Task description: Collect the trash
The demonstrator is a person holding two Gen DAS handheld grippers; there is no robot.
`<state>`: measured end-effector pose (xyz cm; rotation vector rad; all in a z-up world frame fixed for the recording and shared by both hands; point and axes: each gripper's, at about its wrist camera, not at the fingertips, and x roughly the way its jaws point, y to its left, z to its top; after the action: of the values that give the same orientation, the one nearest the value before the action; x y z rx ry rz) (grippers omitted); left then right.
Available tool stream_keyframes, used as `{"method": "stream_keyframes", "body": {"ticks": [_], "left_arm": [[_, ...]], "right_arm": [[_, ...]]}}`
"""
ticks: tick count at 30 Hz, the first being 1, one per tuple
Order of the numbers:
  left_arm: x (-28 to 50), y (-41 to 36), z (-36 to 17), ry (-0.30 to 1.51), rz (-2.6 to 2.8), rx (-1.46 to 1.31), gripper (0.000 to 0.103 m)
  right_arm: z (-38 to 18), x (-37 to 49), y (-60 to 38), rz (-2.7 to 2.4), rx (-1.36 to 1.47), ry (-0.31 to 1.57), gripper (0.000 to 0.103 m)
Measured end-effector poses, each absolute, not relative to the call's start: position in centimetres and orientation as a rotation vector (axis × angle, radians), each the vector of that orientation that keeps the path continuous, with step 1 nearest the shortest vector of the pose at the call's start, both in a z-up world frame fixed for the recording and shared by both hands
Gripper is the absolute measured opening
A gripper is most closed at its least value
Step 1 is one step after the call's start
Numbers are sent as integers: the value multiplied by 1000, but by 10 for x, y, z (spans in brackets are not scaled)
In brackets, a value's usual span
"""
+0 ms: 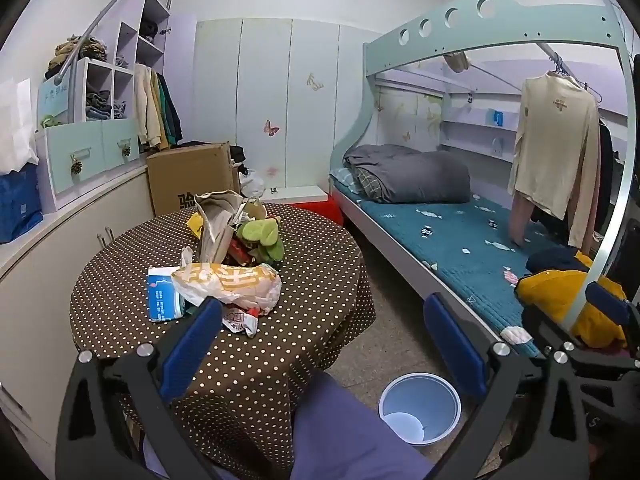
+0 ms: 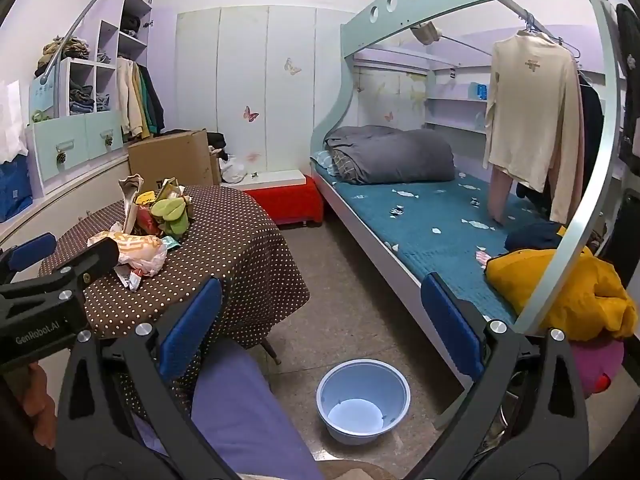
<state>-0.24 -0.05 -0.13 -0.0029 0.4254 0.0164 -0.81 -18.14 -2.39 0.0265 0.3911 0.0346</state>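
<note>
The right gripper [image 2: 320, 320] is hanging with its blue pads [image 2: 192, 320] spread wide and nothing between them. A pale blue bin [image 2: 362, 380] is sitting on the floor at six o'clock. At nine o'clock, trash [image 2: 140, 248] is lying heaped on the dotted table [image 2: 240, 248], and the left gripper [image 2: 60, 256] is reaching in beside it. A bed [image 2: 432, 224] is stretching away toward three o'clock
</note>
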Motion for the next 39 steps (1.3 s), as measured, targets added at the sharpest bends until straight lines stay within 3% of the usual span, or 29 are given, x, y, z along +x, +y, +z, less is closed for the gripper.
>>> {"method": "stream_keyframes", "body": {"ticks": [39], "left_arm": [[-3, 4, -4, 435, 56, -14, 99]], "right_arm": [[-27, 0, -176, 88, 35, 403, 97]]}}
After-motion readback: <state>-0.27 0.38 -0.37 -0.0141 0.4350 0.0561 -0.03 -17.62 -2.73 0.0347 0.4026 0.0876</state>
